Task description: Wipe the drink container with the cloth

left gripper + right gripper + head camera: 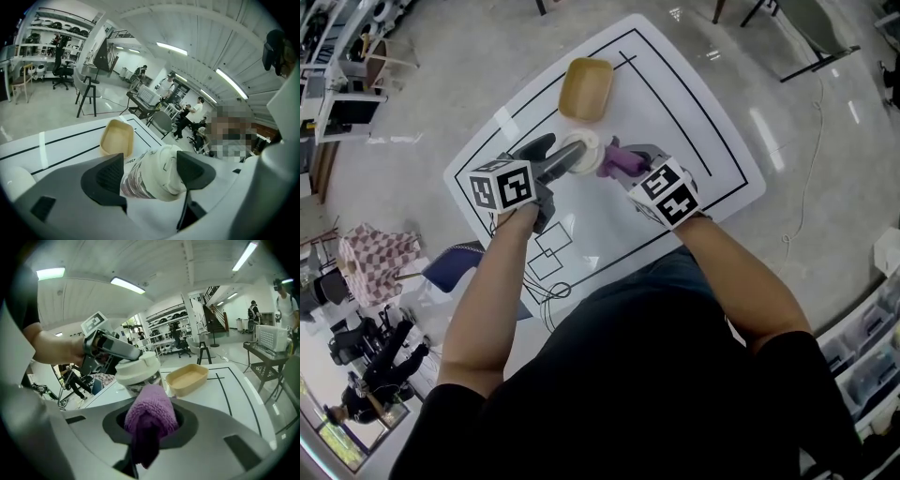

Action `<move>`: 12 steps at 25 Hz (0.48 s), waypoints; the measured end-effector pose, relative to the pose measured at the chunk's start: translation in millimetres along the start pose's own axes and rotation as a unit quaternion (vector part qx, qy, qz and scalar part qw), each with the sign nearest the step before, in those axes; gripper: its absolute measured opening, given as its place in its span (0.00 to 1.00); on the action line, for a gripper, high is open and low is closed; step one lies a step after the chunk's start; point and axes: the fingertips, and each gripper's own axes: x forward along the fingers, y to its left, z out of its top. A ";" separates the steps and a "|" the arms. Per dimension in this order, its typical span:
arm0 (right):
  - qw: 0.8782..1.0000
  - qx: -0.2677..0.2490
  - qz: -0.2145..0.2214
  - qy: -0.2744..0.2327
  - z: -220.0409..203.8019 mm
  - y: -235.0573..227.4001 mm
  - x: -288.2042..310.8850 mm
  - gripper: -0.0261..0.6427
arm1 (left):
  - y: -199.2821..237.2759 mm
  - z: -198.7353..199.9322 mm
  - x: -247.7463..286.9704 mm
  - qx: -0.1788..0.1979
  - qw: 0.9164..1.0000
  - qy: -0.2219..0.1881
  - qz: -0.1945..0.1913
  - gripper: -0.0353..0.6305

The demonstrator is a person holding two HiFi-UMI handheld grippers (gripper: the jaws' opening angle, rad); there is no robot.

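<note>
Centre frame, two tools meet on one cup: your left gripper [149, 174] is clamped on the cup [579, 153], one jaw on each side of it near the white lid. Your right gripper [639, 161] is pinched on a bunched purple cloth [149, 411].

The wipe looks to be under way or about to start. To do it well, hold the left clamp firm and press the cloth's rounded fold, not its hanging tail, flat to the patterned wall. Sweep round and down, and turn the cup with your left wrist to bring up the far side. Push gently; a hard shove would likely twist the cup out of the jaws.

In the right gripper view the cup stands directly ahead, just above the cloth and touching it or nearly so. The tan tray [586, 87] lies beyond at upper right. Whether the cup's base rests on the counter [694, 141] cannot be told.
</note>
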 end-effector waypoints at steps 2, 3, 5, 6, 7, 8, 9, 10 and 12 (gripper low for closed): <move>1.000 0.006 -0.004 0.010 -12.4 -9.2 12.5 0.17 | 1.1 0.3 1.4 -0.006 1.000 -0.004 -0.002 0.62; 1.000 0.007 -0.006 0.017 -19.7 -14.1 18.9 0.17 | 1.5 -0.2 2.4 -0.011 1.000 -0.007 -0.005 0.62; 0.999 0.003 -0.010 0.035 -35.2 -23.9 31.8 0.17 | 2.6 -1.7 4.5 -0.023 1.000 -0.010 -0.010 0.62; 0.999 0.000 -0.010 0.047 -42.8 -27.8 38.3 0.17 | 3.0 -2.3 5.2 -0.027 1.000 -0.011 -0.012 0.62; 0.998 -0.003 -0.010 0.058 -49.4 -31.1 44.6 0.17 | 3.5 -2.5 5.4 -0.029 0.999 -0.011 -0.013 0.62; 0.998 -0.007 -0.009 0.067 -54.6 -34.3 50.2 0.17 | 4.1 -2.5 5.3 -0.029 0.999 -0.012 -0.014 0.62; 0.997 -0.012 -0.009 0.072 -58.3 -37.8 55.0 0.17 | 5.0 -2.2 5.1 -0.028 0.999 -0.012 -0.013 0.62; 0.997 -0.015 -0.009 0.075 -60.6 -41.2 59.1 0.17 | 5.9 -1.9 5.0 -0.027 0.999 -0.012 -0.013 0.63; 0.997 -0.015 -0.007 0.078 -63.9 -46.9 65.3 0.17 | 7.4 -1.7 5.4 -0.028 0.999 -0.016 -0.012 0.63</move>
